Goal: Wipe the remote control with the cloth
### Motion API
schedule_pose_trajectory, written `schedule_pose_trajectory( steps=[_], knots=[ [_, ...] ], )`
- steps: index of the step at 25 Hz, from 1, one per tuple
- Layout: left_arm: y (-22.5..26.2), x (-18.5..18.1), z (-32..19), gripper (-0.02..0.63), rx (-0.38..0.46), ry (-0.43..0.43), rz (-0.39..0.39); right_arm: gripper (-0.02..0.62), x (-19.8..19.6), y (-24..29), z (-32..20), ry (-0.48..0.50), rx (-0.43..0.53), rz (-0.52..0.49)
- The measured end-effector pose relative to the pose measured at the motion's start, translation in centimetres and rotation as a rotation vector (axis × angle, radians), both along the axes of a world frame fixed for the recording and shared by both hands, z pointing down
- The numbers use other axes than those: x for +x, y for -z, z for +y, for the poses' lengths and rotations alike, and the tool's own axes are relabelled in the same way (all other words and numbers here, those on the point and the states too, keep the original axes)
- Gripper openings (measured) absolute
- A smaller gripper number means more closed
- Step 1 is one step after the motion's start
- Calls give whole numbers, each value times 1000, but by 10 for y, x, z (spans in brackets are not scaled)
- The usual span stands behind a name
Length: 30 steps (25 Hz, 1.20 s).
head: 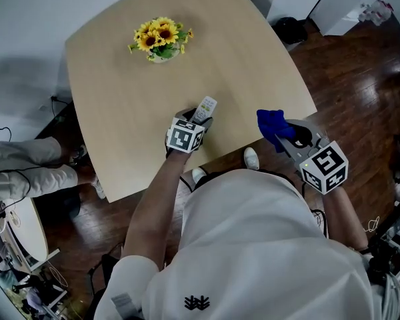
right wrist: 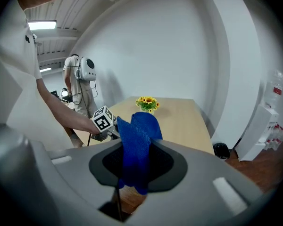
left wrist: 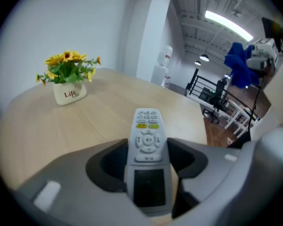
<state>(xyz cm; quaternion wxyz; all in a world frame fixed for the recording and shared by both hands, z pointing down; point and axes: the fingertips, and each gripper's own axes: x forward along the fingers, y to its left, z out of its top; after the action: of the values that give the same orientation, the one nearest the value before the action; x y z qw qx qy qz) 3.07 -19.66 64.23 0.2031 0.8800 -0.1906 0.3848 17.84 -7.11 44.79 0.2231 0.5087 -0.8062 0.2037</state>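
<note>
Your left gripper (left wrist: 148, 158) is clamped on the remote (left wrist: 146, 135) at its lower end, over the table (left wrist: 61, 131) near the front edge. Your right gripper (right wrist: 139, 163) pinches the cloth (right wrist: 137, 133), off the table's right side, apart from the remote.

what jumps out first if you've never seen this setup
The bright blue fuzzy cloth pinched in the right gripper, held beside the pale wooden table's near edge. Next, the slim white remote control clamped in the left gripper above the tabletop, and the yellow sunflowers in a white pot at the far side.
</note>
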Motion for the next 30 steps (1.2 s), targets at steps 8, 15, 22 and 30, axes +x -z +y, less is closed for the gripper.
schedule_pose_trajectory(
  steps=[8, 15, 22, 30],
  knots=[
    [81, 0, 24, 278, 168, -82, 36, 86, -35, 27, -33, 142, 91, -24],
    [143, 5, 41, 279, 282, -76, 98, 86, -116, 63, -55, 399, 200, -32],
    [200, 2, 45, 278, 403, -44, 140, 86, -196, 96, -51, 619, 255, -84],
    [210, -34, 49, 278, 461, -1, 94, 86, -213, 87, -65, 675, 278, -47]
  ],
)
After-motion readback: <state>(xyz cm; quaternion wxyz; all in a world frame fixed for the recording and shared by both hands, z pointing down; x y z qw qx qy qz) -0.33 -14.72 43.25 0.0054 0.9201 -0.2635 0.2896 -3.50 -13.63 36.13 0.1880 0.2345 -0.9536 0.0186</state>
